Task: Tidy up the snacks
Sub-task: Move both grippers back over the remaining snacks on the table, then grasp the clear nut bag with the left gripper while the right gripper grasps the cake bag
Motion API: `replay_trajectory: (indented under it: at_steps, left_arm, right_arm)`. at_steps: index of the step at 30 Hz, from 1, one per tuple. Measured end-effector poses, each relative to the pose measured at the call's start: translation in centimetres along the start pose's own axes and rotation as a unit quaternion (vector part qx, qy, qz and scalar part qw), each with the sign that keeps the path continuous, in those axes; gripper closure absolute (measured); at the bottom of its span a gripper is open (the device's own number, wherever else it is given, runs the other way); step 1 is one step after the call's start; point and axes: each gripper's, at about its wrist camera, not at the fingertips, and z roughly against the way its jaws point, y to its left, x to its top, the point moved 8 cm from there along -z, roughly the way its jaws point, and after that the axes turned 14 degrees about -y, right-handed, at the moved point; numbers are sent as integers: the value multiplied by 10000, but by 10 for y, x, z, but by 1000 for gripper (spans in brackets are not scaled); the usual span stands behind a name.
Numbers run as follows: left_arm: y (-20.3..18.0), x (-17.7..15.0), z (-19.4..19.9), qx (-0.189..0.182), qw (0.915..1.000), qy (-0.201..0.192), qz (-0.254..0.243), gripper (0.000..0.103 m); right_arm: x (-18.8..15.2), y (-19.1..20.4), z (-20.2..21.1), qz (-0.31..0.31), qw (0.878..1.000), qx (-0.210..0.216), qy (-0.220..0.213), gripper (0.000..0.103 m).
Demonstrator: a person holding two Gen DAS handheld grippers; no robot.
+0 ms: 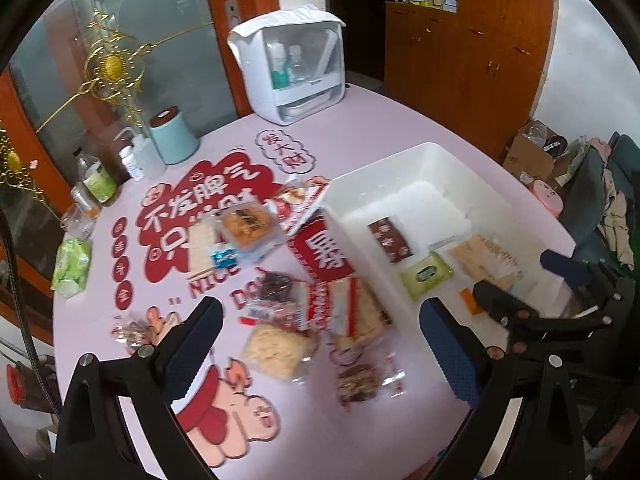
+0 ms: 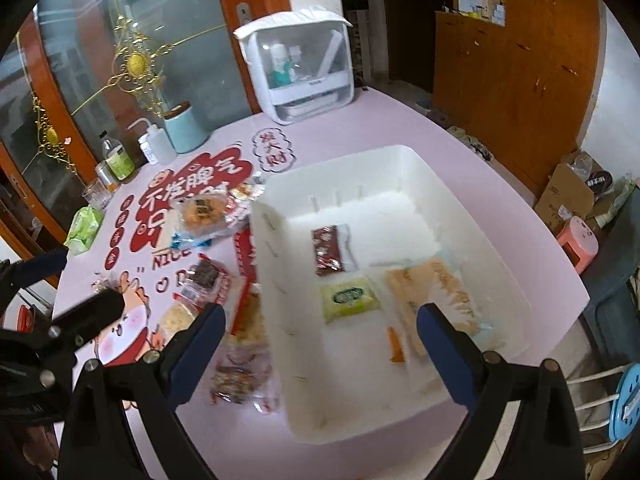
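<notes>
We see both claws spread wide, gripping nothing: left gripper [image 1: 320, 332] hovers over loose snack packets [image 1: 280, 344] on the pink table [image 1: 400, 128], right gripper [image 2: 320, 340] over the white bin [image 2: 400, 160]. In the bin lie a dark red packet [image 2: 327, 250], a green packet [image 2: 350, 298], a beige cracker pack [image 2: 432, 292] and an orange piece [image 2: 395, 344]. More snacks sit left of the bin.

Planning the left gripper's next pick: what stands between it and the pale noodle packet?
Nothing visible. The left gripper is open above the table, and the noodle packet lies uncovered between its fingers, other snacks only beside it.
</notes>
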Motion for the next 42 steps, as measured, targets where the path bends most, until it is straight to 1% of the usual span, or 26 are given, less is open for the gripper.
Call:
replay_trajectory:
  at_steps: [9,13,15,17,21,24,27,30,34,36,40,42]
  left_arm:
    - [66,-19,16,247,9994,-1,242,5]
    - [103,-26,21,477,9982,-41,352,5]
    - [128,-29,24,629,9970,-47,453,5]
    - [154,-34,24,796,9952,-45,570,5]
    - [206,-47,22,1118,9896,22,903,5]
    - [250,-64,19,1330,9826,147,1291,5]
    - [284,-83,13,1447,9756,283,1626,5]
    - [310,-101,4,1552,9691,432,1868,5]
    - [327,-124,-10,1505,9617,655,2194,5]
    - [332,-137,-22,1407,9573,814,2390,5]
    - [327,-156,-47,1240,9508,1103,2615,5]
    - [324,-163,-57,1171,9480,1213,2699,5]
  right_arm:
    - [20,71,10,585,9972,-13,-472,6]
    - [26,101,9,840,9946,67,-612,6]
    - [27,117,9,983,9926,80,-706,6]
    - [27,130,6,1061,9918,116,-700,6]
    - [19,155,-10,1141,9919,287,-488,6]
    - [10,174,-24,1287,9903,407,-339,6]
    - [-7,192,-42,1488,9871,586,-40,6]
    - [-27,206,-62,1618,9836,750,262,6]
    - [-56,216,-91,1936,9752,865,628,7]
    - [-67,217,-102,2096,9708,865,780,11]
    - [-84,215,-121,2371,9608,972,1054,12]
    - [-90,214,-126,2557,9548,1020,1124,12]
